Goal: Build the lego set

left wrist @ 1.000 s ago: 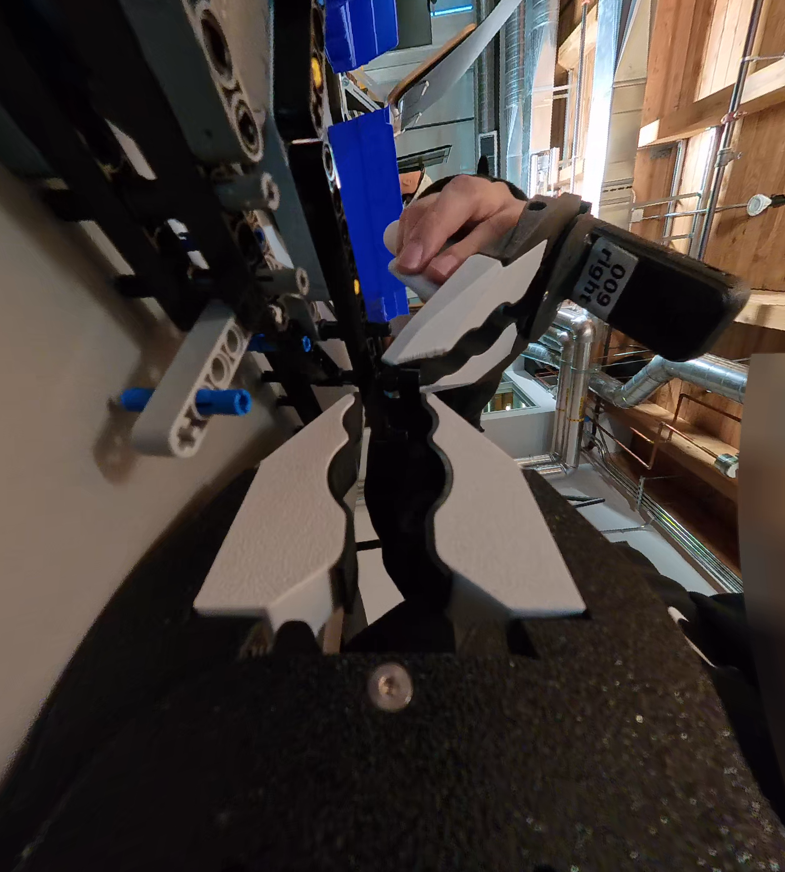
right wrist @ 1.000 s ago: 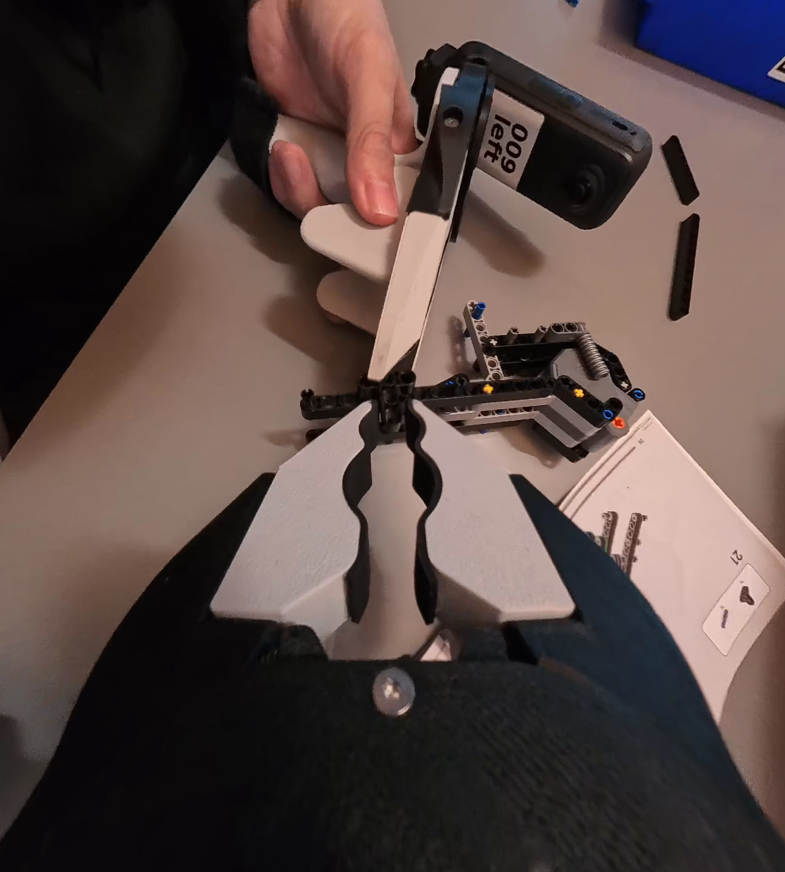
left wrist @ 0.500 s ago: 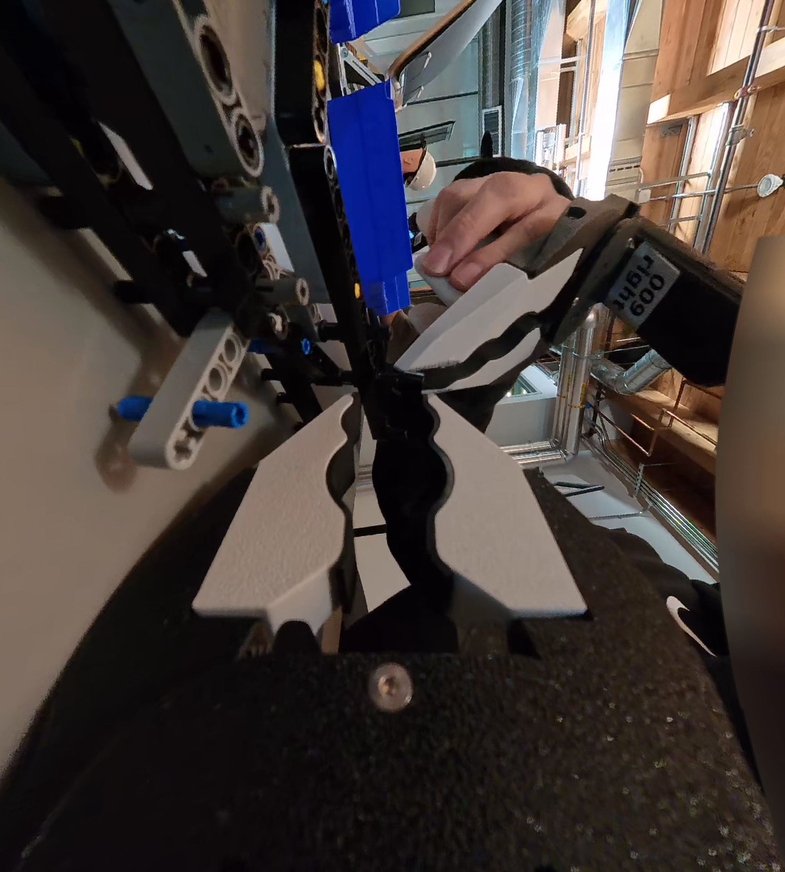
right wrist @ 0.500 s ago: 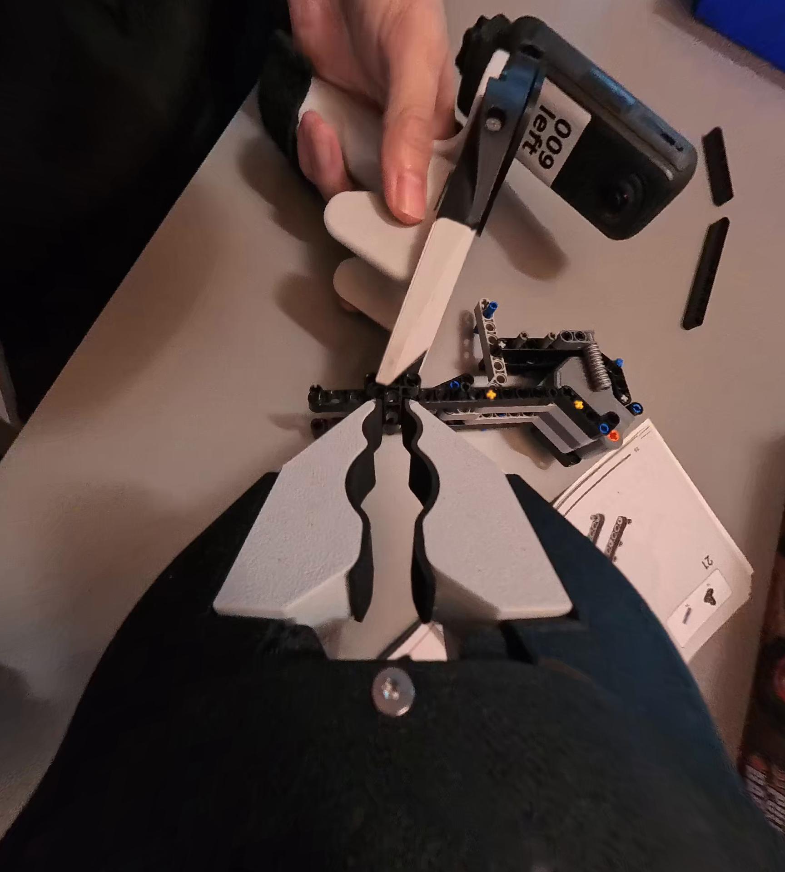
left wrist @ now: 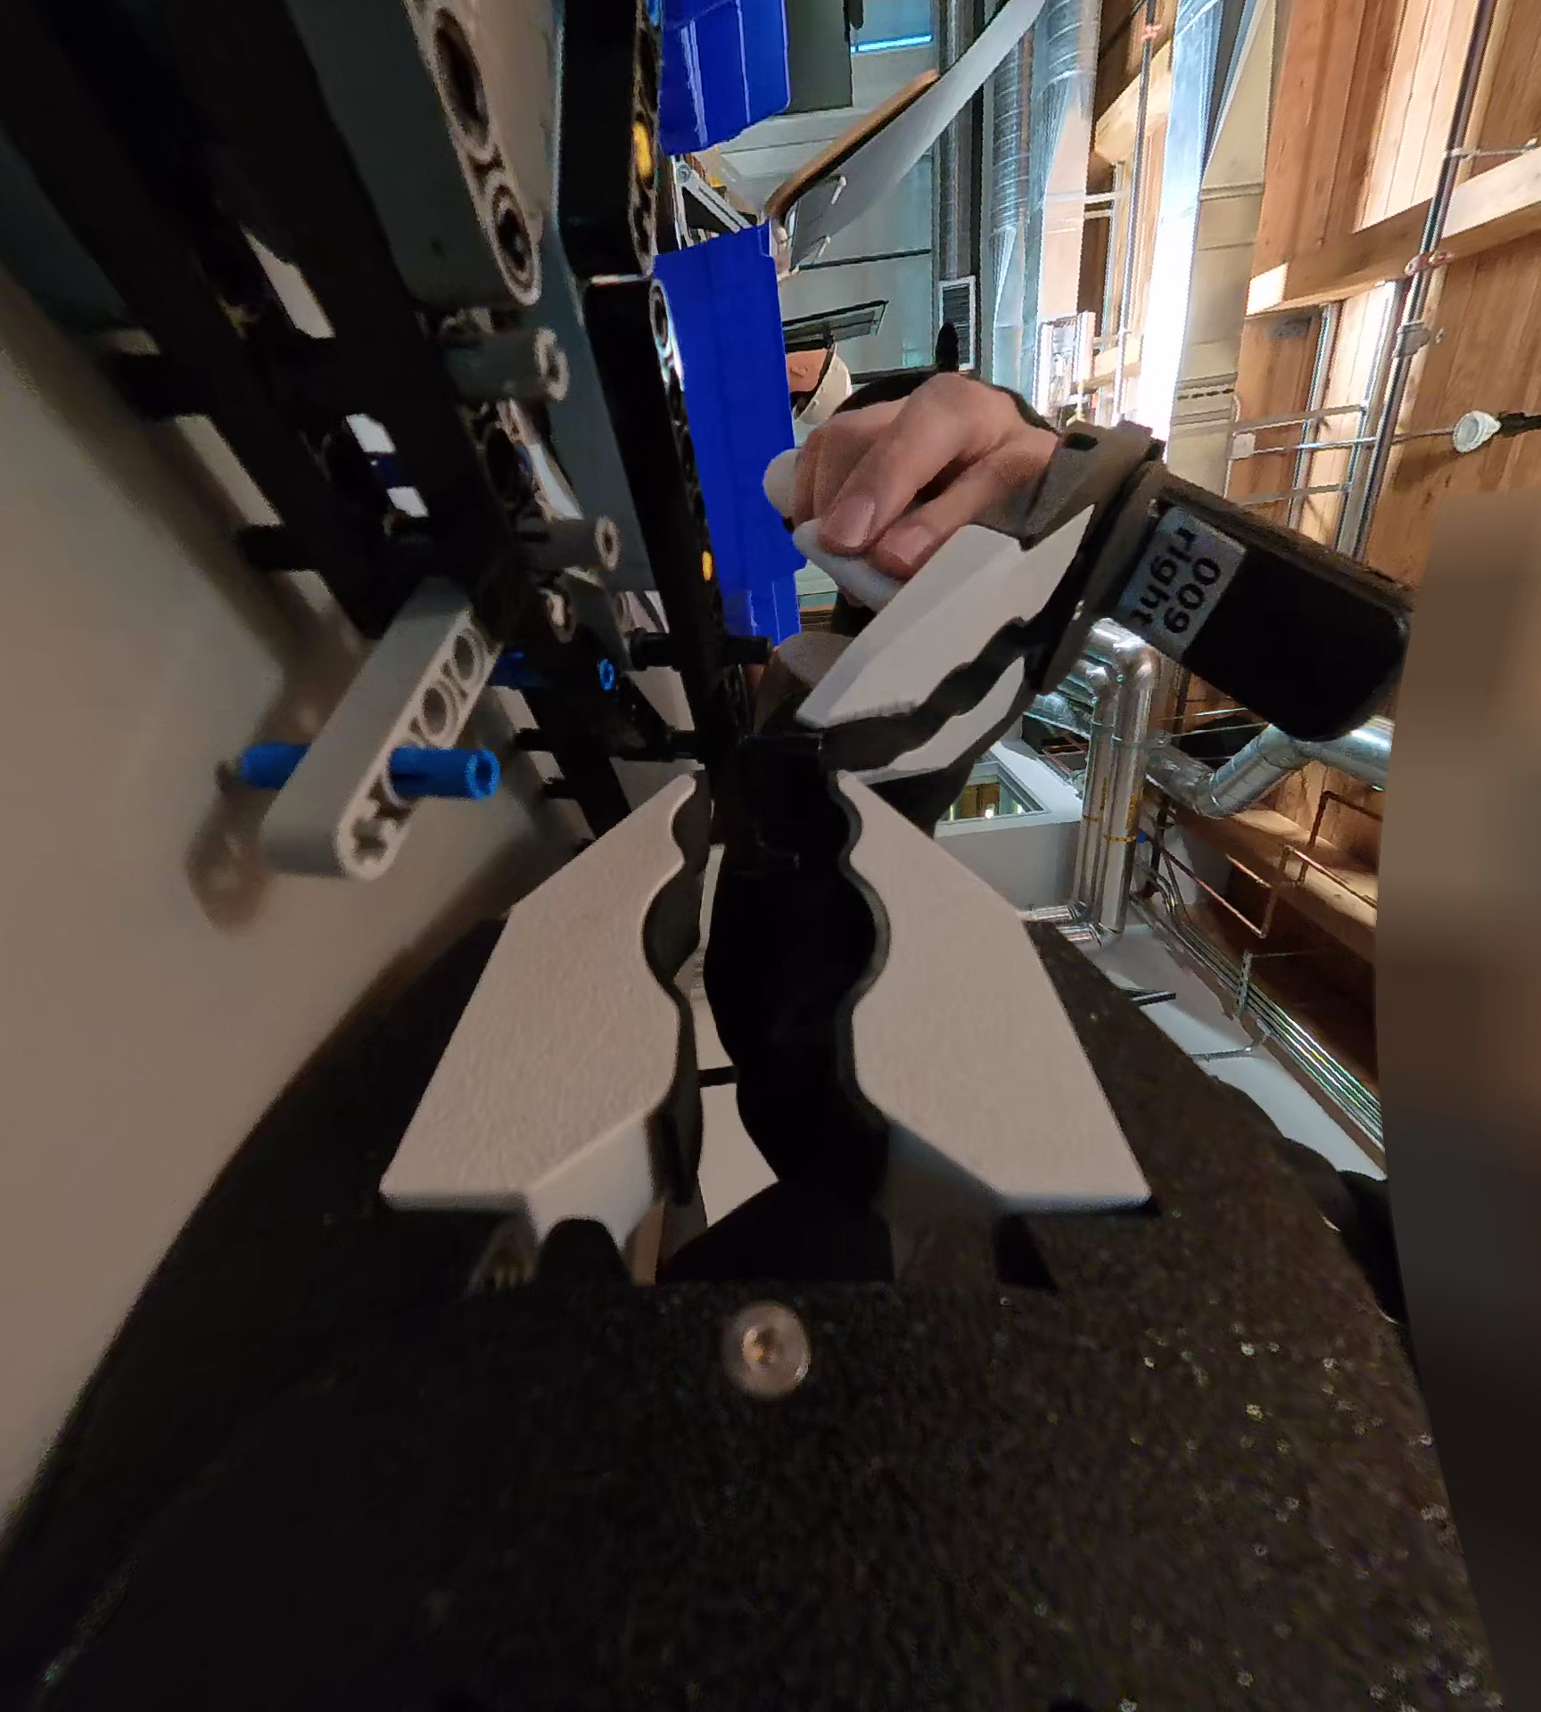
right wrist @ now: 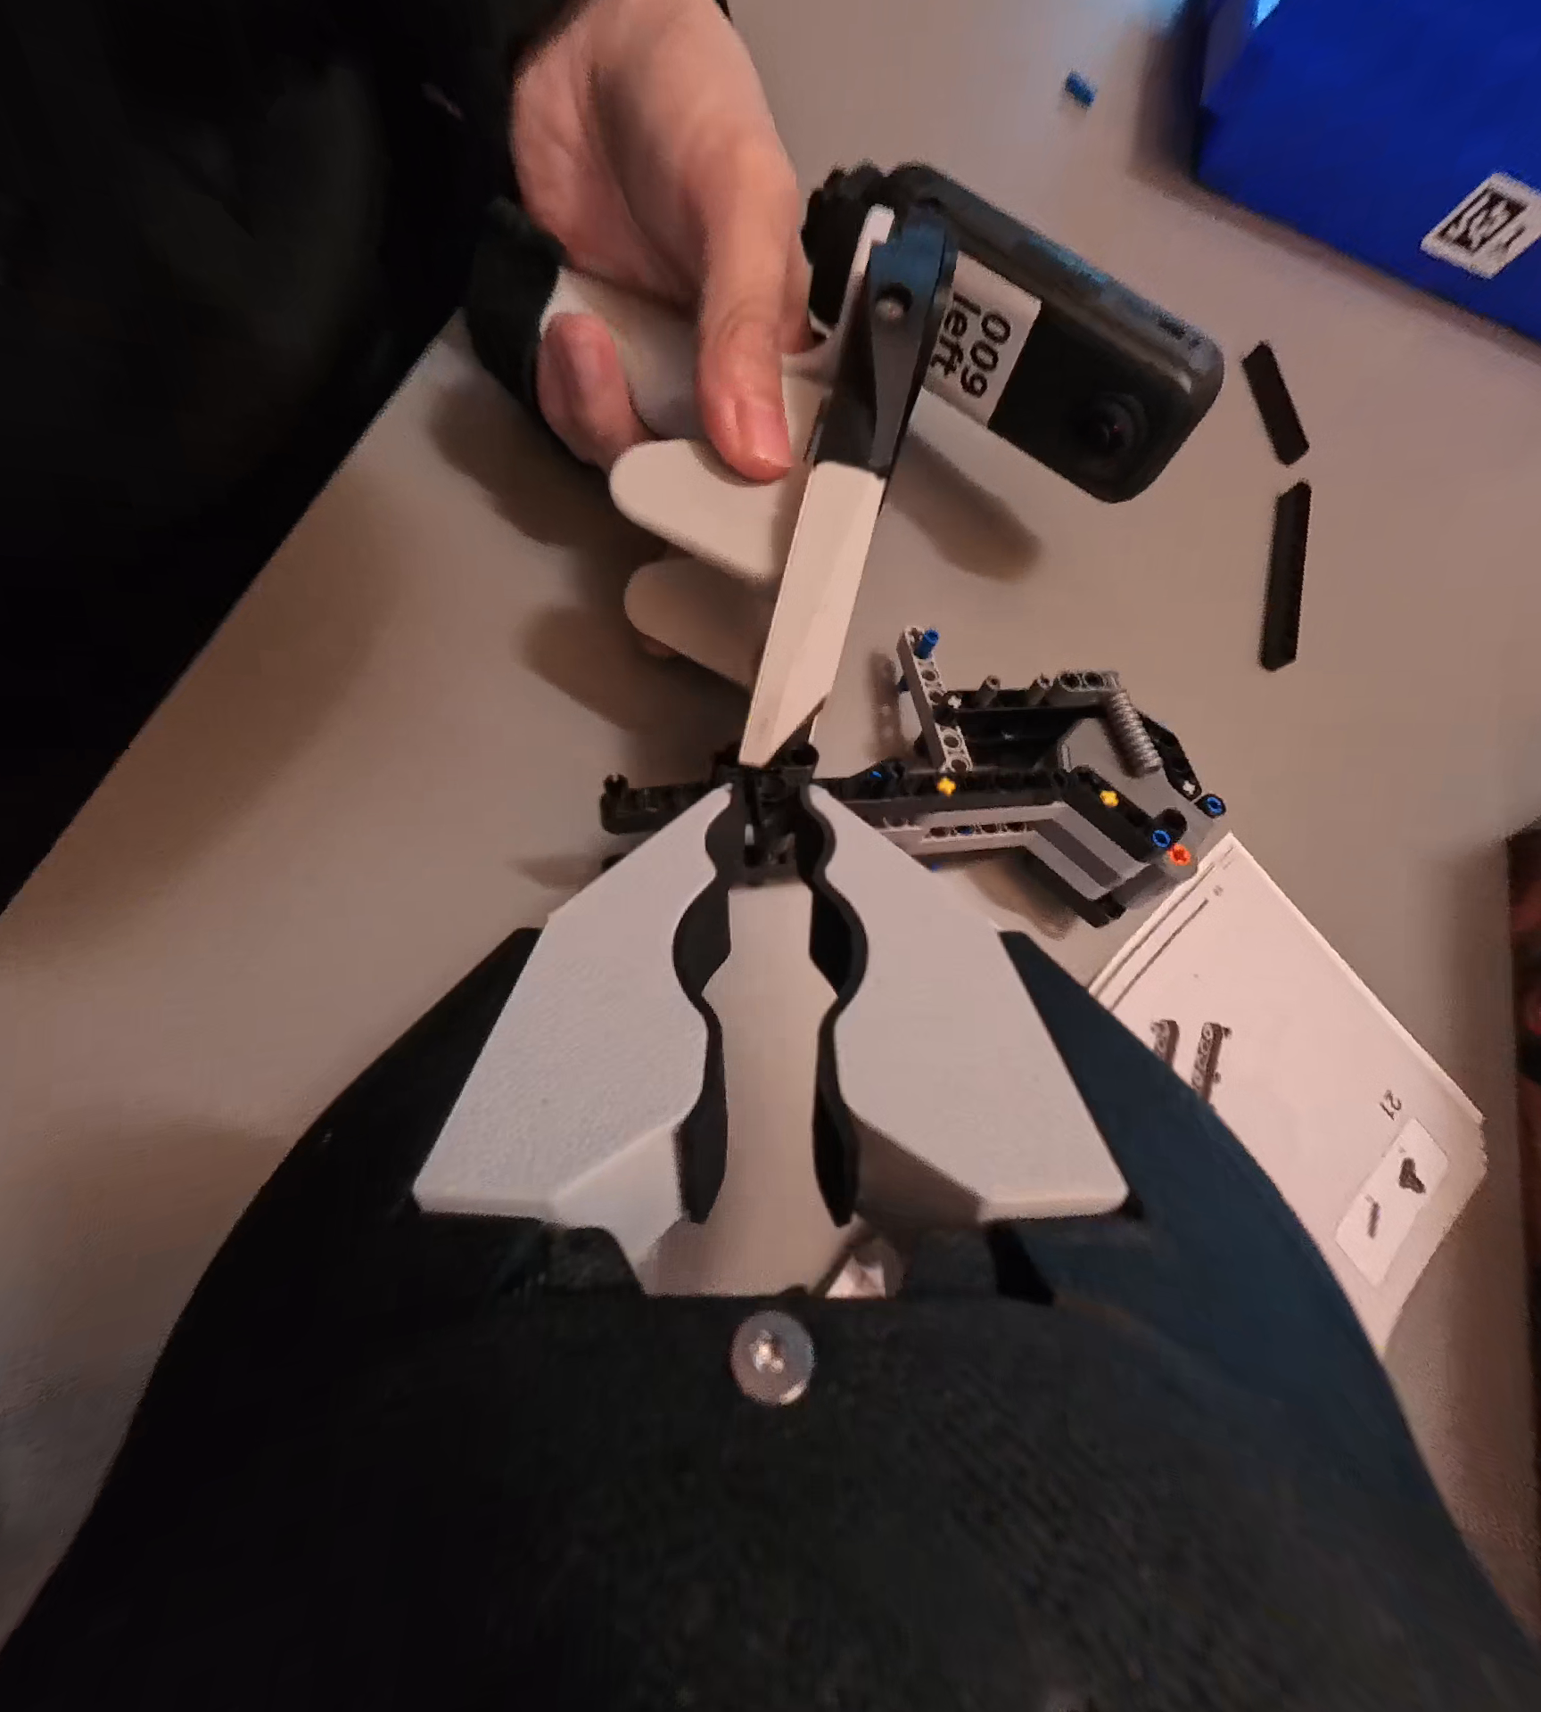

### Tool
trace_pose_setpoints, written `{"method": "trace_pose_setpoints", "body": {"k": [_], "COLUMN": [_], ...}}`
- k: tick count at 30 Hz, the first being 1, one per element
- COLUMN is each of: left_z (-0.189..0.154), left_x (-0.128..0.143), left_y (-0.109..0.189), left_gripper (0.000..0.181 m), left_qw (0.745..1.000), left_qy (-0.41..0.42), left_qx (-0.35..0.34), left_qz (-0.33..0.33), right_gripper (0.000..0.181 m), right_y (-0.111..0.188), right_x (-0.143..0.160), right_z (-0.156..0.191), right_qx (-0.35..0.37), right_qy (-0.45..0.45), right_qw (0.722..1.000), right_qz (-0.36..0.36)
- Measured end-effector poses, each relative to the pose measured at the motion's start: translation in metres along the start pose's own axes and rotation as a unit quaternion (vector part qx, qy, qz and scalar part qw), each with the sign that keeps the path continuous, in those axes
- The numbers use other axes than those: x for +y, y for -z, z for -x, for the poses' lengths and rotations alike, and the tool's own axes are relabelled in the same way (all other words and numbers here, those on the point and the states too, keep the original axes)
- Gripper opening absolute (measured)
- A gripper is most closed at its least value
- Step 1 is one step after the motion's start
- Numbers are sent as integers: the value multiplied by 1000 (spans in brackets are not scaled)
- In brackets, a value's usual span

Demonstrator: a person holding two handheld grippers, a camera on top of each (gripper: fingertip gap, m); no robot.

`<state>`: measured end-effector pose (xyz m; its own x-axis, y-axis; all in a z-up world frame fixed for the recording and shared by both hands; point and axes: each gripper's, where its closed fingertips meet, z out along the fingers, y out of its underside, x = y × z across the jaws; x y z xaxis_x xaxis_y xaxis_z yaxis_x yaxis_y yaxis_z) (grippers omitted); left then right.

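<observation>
The lego model (right wrist: 1008, 797), black and grey with blue and yellow pins, lies on the grey table (right wrist: 192, 880), and both grippers meet at a small black piece (right wrist: 767, 815) on its long black beam. The right gripper (right wrist: 767, 806) has its jaws narrow and closed on this black piece, and the left gripper (left wrist: 771, 787) pinches the same spot from the other side, its jaws also narrow. Just beside the model lies an instruction booklet (right wrist: 1286, 1065), and two loose black beams (right wrist: 1286, 574) lie farther back near a blue bin (right wrist: 1397, 139).
</observation>
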<state>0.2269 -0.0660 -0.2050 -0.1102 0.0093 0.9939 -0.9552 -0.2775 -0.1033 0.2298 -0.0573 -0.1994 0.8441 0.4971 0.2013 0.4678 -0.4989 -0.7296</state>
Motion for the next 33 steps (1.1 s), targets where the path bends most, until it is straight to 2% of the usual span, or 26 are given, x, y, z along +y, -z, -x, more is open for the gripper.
{"method": "trace_pose_setpoints", "body": {"k": [4,13,28,33], "left_z": [1,1,1,1], "left_x": [1,1,0,-1], "left_y": [0,0,0,0], "left_gripper": [22,22,21,21], "left_qw": [1000,1000,999,999], "left_qy": [-8,-20,-10,-13], "left_qx": [-4,-6,-8,-8], "left_qz": [2,-7,-30,-36], "right_gripper": [7,5,6,5], "right_y": [0,-1,1,1], "right_x": [0,0,-3,-3], "right_z": [1,2,0,-1], "right_qx": [3,-23,-2,-14], "right_qy": [2,-3,-30,-54], "right_qw": [1000,999,987,984], "right_qz": [-22,-23,-155,-170]}}
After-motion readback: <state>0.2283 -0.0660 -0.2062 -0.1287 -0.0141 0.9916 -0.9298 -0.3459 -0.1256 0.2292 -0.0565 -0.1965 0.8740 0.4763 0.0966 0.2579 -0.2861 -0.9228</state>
